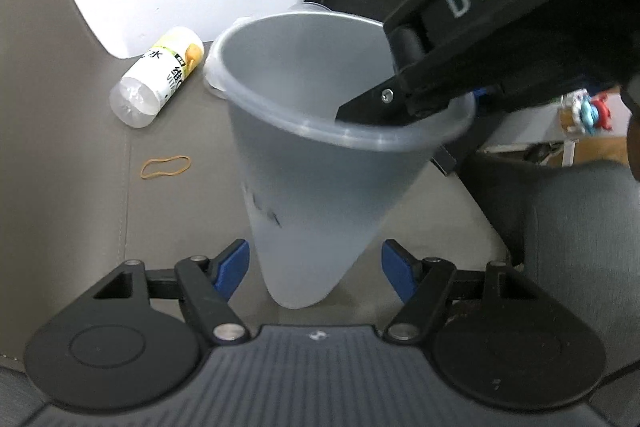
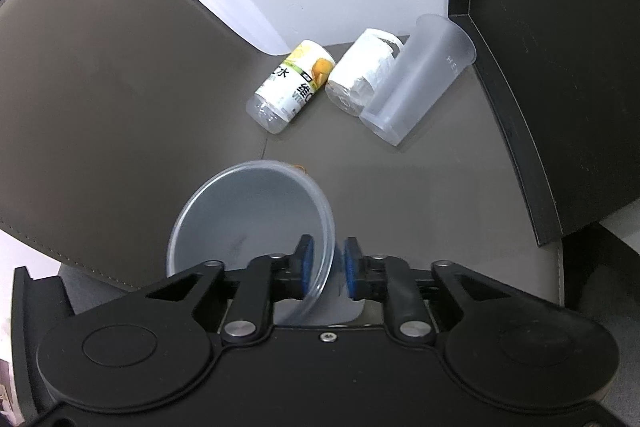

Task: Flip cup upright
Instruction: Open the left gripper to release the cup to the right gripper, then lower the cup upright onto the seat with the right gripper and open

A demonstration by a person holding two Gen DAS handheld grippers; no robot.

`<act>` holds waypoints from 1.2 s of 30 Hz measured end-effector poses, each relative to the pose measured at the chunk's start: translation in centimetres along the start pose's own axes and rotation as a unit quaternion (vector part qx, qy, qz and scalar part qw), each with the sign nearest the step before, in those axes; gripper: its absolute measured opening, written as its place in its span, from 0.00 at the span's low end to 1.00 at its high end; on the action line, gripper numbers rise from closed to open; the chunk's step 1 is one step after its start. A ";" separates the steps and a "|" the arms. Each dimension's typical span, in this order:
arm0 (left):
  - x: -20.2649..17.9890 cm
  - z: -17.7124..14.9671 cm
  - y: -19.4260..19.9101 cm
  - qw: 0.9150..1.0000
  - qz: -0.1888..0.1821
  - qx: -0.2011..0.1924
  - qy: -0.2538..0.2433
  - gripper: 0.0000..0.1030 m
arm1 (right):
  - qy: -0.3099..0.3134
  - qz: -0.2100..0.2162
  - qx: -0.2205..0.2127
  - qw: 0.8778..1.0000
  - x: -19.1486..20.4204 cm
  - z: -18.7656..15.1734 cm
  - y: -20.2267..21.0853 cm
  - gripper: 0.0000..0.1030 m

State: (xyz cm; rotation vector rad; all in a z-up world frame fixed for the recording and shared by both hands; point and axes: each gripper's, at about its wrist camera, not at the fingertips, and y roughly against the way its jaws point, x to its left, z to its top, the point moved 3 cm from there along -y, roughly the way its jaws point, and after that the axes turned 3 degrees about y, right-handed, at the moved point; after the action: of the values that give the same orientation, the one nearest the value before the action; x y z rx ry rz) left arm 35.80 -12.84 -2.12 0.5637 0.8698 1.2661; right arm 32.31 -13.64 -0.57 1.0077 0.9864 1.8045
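Cup (image 1: pixel 320 147) is standing mouth-up, slightly tilted, on the desk (image 1: pixel 80 167); the right gripper (image 2: pixel 328 269) is pinching its rim, the left gripper (image 1: pixel 316 267) is flanking its base, jaws wide (flip looks nearly finished; releasing remains).

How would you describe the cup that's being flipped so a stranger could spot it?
On the grey-brown table mat, nearest the cameras, stands the frosted plastic cup, mouth up. Unlike the second frosted cup lying beside the bottles, the right gripper pinches its rim.

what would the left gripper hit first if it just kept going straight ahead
Most likely the frosted cup, standing directly between the open left gripper fingers and pinched at its rim by the right gripper; exact depth is unclear.
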 end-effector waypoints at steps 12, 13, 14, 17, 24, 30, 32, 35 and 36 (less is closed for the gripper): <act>1.5 -0.2 1.2 1.000 -0.006 -0.001 0.008 0.69 | 0.000 0.001 -0.013 1.000 0.2 0.4 0.5 0.26; 1.7 -0.1 1.2 1.000 -0.005 -0.001 0.008 0.70 | -0.001 0.001 -0.014 1.000 0.2 0.4 0.6 0.26; 1.8 0.0 1.4 1.000 -0.004 0.000 0.008 0.70 | -0.001 0.001 -0.016 1.000 0.1 0.4 0.7 0.26; 2.0 0.2 2.3 1.000 -0.007 -0.004 0.004 0.70 | -0.002 0.003 -0.022 1.000 0.1 0.5 1.1 0.26; 2.4 0.1 5.1 1.000 -0.005 -0.010 -0.004 0.70 | -0.009 0.004 -0.033 0.999 -0.3 0.3 2.0 0.29; 3.8 -0.2 8.3 1.000 0.005 -0.024 0.003 0.70 | -0.013 0.007 -0.041 0.999 -0.5 0.0 2.4 0.35; 4.4 -0.2 9.3 0.999 0.014 -0.030 0.008 0.70 | -0.016 0.006 -0.044 0.999 -0.6 -0.1 2.5 0.36; 5.4 -0.3 10.6 0.999 0.028 -0.043 0.014 0.70 | -0.022 0.012 -0.052 0.998 -0.8 -0.2 2.6 0.37; 5.8 -0.4 10.9 0.998 0.033 -0.047 0.016 0.70 | -0.025 0.013 -0.054 0.998 -0.8 -0.3 2.7 0.38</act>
State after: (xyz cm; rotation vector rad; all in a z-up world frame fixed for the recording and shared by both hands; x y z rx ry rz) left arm 29.49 -4.73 4.78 0.5013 0.8188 1.3725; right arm 31.60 -15.37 1.53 0.9967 0.8393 1.8258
